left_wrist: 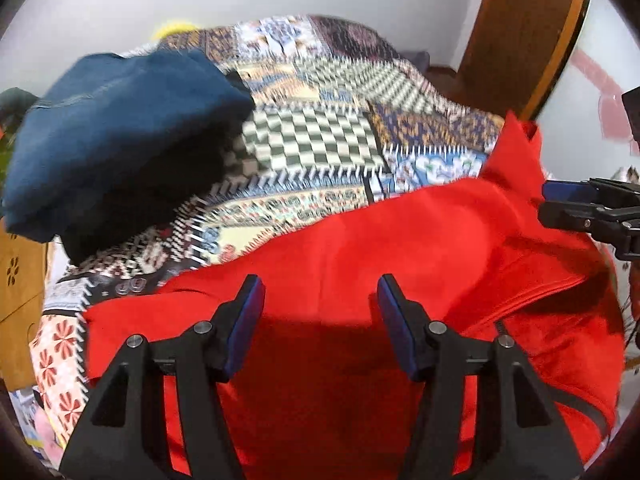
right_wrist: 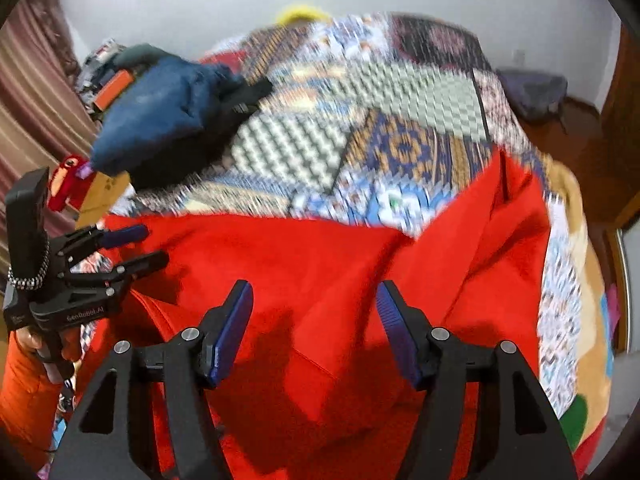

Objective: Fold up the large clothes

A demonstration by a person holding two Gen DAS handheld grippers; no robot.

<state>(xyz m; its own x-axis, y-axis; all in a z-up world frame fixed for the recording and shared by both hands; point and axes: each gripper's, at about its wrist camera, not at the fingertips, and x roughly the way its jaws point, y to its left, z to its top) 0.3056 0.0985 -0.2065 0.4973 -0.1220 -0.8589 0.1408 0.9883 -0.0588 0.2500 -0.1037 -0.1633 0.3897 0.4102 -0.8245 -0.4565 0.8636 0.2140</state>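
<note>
A large red garment [left_wrist: 360,240] [right_wrist: 312,248] lies spread over the near part of a patchwork bedspread [left_wrist: 320,140] [right_wrist: 400,100], with creases and a raised corner toward its far right. A dark zipper [left_wrist: 501,328] shows on its right side. My left gripper [left_wrist: 320,286] [right_wrist: 149,245] hovers over the garment's left part, open, with only cloth below its blue pads. Over the right part my right gripper [right_wrist: 316,292] [left_wrist: 546,199] is open too, and nothing sits between its fingers.
A stack of dark blue folded clothes [left_wrist: 120,132] [right_wrist: 160,120] rests on the far left of the bed. A wooden door [left_wrist: 520,32] stands at the right, a cardboard box [left_wrist: 16,300] at the left. A person's orange sleeve [right_wrist: 24,384] holds the left gripper.
</note>
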